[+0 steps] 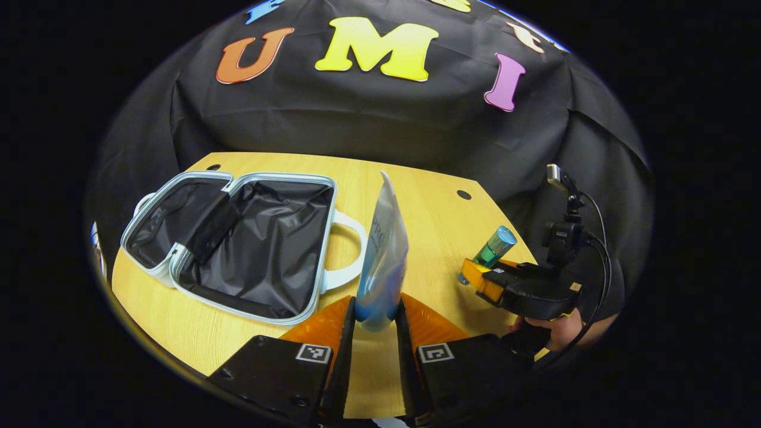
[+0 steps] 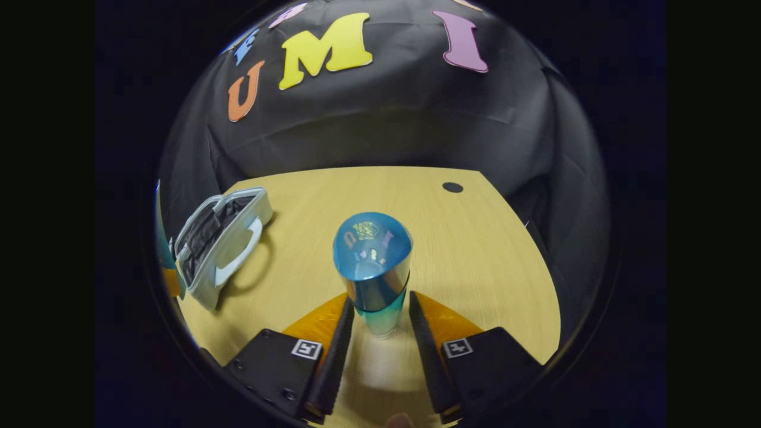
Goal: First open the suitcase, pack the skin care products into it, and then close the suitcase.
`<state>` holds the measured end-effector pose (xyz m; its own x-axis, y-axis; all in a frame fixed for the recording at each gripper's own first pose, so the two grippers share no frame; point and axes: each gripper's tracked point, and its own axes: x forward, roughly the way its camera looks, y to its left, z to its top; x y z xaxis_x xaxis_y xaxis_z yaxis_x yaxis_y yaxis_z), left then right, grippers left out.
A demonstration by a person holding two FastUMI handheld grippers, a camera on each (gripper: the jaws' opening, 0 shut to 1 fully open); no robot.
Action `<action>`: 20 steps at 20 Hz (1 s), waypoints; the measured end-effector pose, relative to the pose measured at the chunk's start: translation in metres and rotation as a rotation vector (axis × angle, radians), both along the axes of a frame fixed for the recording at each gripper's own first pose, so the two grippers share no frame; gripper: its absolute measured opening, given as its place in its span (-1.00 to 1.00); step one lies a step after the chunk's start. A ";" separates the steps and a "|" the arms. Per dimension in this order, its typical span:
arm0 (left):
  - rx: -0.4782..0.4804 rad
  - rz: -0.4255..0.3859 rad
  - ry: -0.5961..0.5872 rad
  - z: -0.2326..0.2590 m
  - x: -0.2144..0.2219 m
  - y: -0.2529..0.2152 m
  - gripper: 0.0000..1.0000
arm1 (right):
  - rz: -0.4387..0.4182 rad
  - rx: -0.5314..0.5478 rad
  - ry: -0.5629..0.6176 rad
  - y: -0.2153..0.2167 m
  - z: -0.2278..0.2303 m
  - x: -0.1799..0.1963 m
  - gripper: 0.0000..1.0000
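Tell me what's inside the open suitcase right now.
In the left gripper view the suitcase lies open on the table, showing only dark lining and a loose flap; no products in it. Whatever lies under that flap is covered. The tube and bottle are in the grippers.

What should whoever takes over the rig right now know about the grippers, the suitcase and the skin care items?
Left gripper: shut on the blue-white tube, held upright just right of the suitcase.
Right gripper: shut on the teal bottle, cap pointing away from the camera, above the table.
Suitcase: lying open on the table's left side, dark lining showing, nothing inside that I can see.
Done: suitcase opened, both products picked up.
Left: place the tube and the bottle in the suitcase, then close it.
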<state>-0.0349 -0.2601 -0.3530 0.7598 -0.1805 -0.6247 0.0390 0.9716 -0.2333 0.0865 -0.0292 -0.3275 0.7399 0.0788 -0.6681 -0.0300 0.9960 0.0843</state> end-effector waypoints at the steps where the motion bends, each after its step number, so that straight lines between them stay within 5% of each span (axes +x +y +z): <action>1: -0.002 0.012 0.004 0.000 -0.001 0.005 -0.22 | -0.004 -0.007 0.000 0.000 0.000 0.001 -0.12; 5: -0.028 0.076 0.033 0.000 -0.003 0.031 -0.22 | 0.020 -0.037 0.019 0.002 0.000 0.003 -0.23; 14: -0.086 0.182 0.175 -0.006 0.020 0.132 -0.22 | 0.011 0.147 0.116 0.019 0.026 -0.009 -0.31; 19: -0.109 0.146 0.276 -0.023 0.042 0.165 -0.22 | 0.040 0.181 0.125 0.023 0.063 -0.032 -0.31; 20: -0.121 0.125 0.300 -0.028 0.046 0.166 -0.37 | 0.053 0.184 0.135 0.023 0.069 -0.039 -0.31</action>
